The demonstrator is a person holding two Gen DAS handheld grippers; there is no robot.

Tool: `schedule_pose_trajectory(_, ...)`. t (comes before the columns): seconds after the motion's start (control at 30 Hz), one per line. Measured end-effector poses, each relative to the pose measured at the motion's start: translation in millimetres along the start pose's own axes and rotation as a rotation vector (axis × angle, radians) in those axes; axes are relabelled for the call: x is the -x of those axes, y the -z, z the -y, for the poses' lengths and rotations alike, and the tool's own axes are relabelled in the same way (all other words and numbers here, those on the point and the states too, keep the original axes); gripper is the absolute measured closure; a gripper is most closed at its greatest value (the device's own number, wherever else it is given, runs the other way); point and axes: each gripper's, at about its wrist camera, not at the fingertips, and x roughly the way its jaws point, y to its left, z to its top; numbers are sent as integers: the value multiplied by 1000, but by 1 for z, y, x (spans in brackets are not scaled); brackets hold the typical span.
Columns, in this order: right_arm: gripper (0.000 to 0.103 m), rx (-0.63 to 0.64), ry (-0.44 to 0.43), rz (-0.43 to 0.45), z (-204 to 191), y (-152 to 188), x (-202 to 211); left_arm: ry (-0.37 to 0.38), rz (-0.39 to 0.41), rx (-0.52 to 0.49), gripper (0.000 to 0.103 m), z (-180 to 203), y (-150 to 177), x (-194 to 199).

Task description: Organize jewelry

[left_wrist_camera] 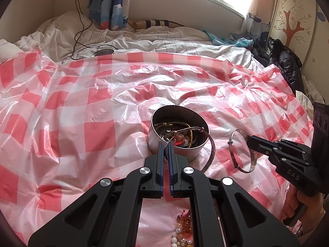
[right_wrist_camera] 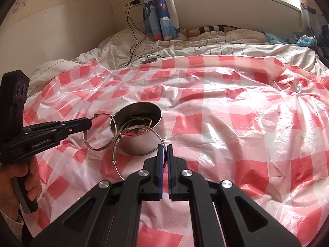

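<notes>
Bangles in pinching claws: left claw (left_wrist_camera: 166, 144) on one (left_wrist_camera: 207, 144), right claw (right_wrist_camera: 164, 147) on another (right_wrist_camera: 141, 142), beside bowl (left_wrist_camera: 178, 152).

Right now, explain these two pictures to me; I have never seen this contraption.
A person grips black hand-held tongs in each hand; a camera on each looks along its fingers. The left-wrist picture is from the left tongs, shut on a thin silver bangle. The right-wrist picture is from the right tongs, shut on a second silver bangle. On the pink-and-white checked plastic sheet stands a round steel bowl of mixed jewellery, and loose amber and white beads lie near the left tongs.
</notes>
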Motion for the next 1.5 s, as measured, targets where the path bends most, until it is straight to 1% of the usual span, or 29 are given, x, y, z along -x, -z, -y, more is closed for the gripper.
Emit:
schedule_pose_trajectory(0.23, 99, -34, -3, 13, 8, -3, 4, -6, -26, 12, 100, -6, -24, -25)
schedule_pose_trajectory(0.43, 99, -46, -10, 21, 10, -5, 7, -20, -60, -33, 99, 4, -44, -50)
schedule_pose_trajectory(0.63, 99, -46, -13, 23, 10, -5, 8, -45, -142, -98, 98, 19, -45, -76)
schedule_pose_trajectory(0.7, 99, -44, -13, 22, 9, -5, 9, -53, -157, -100, 98, 19, -43, -79)
schedule_pose_trajectory(0.77, 99, -44, -14, 21, 8, -5, 8, -50, -156, -90, 97, 16, -40, -77)
schedule_pose_trajectory(0.83, 99, -38, -15, 21, 6, -5, 7, -54, -145, -73, 93, 11, -38, -69)
schedule_pose_trajectory(0.87, 99, -32, -15, 19, 4, -5, 7, -52, -139, -69, 89, 9, -37, -66)
schedule_pose_trajectory(0.9, 99, -28, -16, 17, 2, -5, 6, -43, -138, -63, 88, 6, -36, -62)
schedule_pose_trajectory(0.93, 99, -23, -17, 16, -1, -4, 5, -52, -139, -58, 82, 4, -35, -58)
schedule_pose_trajectory(0.97, 99, -11, -15, 18, -4, -5, 4, -61, -132, -53, 79, 1, -34, -52)
schedule_pose_trajectory(1.0, 99, 1, -9, 22, -7, -6, 4, -57, -118, -44, 74, -1, -32, -44)
schedule_pose_trajectory(1.07, 99, 13, -3, 24, -11, -11, 1, -56, -95, -20, 69, -8, -26, -27)
schedule_pose_trajectory(1.13, 99, 31, 4, 25, -16, -16, -4, -48, -72, 14, 61, -15, -18, -10)
schedule_pose_trajectory(1.23, 99, 65, 16, 3, -26, -27, -23, -30, -50, 68, 57, -23, -2, 9)
schedule_pose_trajectory(1.3, 99, 92, 25, -12, -34, -37, -39, -16, -42, 104, 53, -30, 8, 13)
schedule_pose_trajectory(1.37, 99, 107, 31, -26, -41, -46, -53, -4, -51, 133, 51, -37, 17, 10)
schedule_pose_trajectory(1.43, 99, 135, 53, -38, -48, -52, -66, -18, -79, 137, 51, -41, 19, 2)
schedule_pose_trajectory(1.5, 99, 150, 74, -53, -50, -55, -78, -22, -70, 136, 51, -41, 19, 3)
